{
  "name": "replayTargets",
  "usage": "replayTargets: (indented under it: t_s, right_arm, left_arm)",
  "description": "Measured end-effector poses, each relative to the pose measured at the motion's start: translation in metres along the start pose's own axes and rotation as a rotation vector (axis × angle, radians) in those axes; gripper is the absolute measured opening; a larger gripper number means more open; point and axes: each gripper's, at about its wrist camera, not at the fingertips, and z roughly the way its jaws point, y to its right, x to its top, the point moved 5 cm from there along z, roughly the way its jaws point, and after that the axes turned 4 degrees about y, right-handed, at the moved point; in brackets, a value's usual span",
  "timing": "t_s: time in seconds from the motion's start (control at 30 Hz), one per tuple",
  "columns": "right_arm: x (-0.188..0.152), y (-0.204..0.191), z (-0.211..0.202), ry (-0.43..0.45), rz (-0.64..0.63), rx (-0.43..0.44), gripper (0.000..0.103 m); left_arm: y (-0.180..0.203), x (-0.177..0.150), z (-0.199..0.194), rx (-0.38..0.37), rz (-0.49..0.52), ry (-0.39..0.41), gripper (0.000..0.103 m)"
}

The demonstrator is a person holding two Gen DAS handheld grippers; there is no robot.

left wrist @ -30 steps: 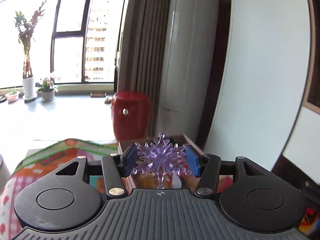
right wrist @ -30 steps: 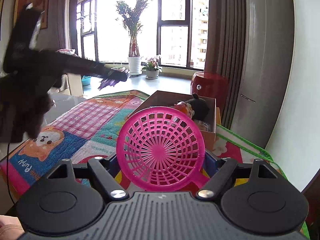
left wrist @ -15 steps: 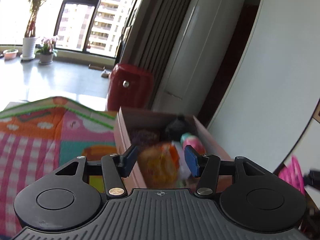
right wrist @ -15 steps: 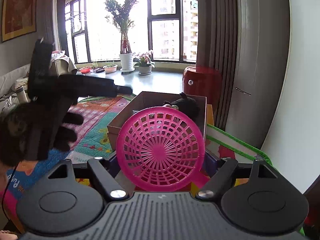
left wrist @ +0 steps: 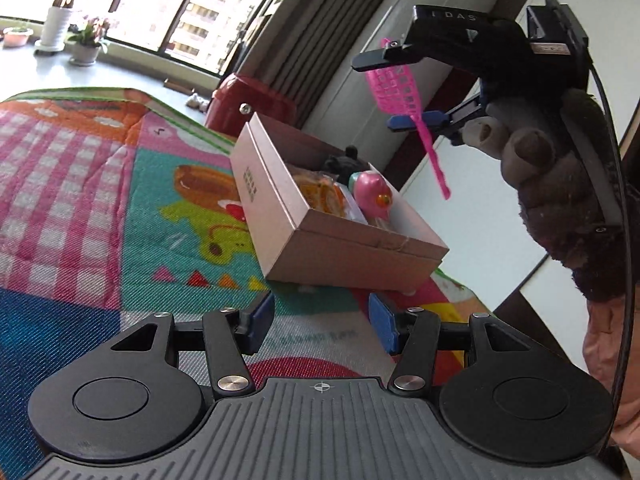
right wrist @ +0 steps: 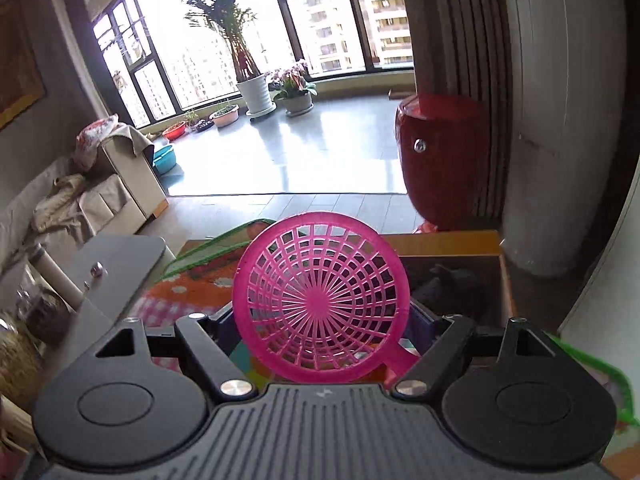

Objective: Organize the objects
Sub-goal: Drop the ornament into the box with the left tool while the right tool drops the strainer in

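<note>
The box (left wrist: 340,236) on the play mat (left wrist: 100,200) already holds some toys, the left gripper (left wrist: 320,322) has its fingers wide apart and empty, and the right gripper (right wrist: 320,328) pinches the pink sieve (right wrist: 322,300) above the box, not yet dropped in.

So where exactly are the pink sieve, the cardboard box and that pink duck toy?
pink sieve (right wrist: 322,300): right wrist view, centre of its round mesh.
cardboard box (left wrist: 352,260): left wrist view, its near outer wall.
pink duck toy (left wrist: 372,194): left wrist view, its rounded head, inside the box.

A colourful play mat (left wrist: 92,184) carries an open cardboard box (left wrist: 340,248) of toys.
</note>
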Motion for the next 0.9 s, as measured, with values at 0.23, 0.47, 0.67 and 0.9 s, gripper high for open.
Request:
replayTargets:
  t_s: [0.23,0.47,0.67,0.9]
  right_arm:
    - [-0.013,0.007,0.067,-0.104,0.161,0.005,0.081]
    - [-0.016,0.015,0.070,-0.038,0.031,-0.094,0.088]
    - [-0.012,0.021,0.018,0.057,-0.049,-0.081,0.090]
    - [-0.046,0.048,-0.023,0.076,-0.096,-0.117,0.090]
  left_arm:
    - [-0.003,0.004,-0.011,-0.032,-0.032,0.030,0.057]
    - [-0.016,0.007,-0.012,0.019,-0.049,0.041,0.057]
    - [-0.010,0.003,-0.005,0.037,-0.040,0.014,0.057]
    - [0.009,0.003,-0.001,0.099,0.032,0.003,0.057]
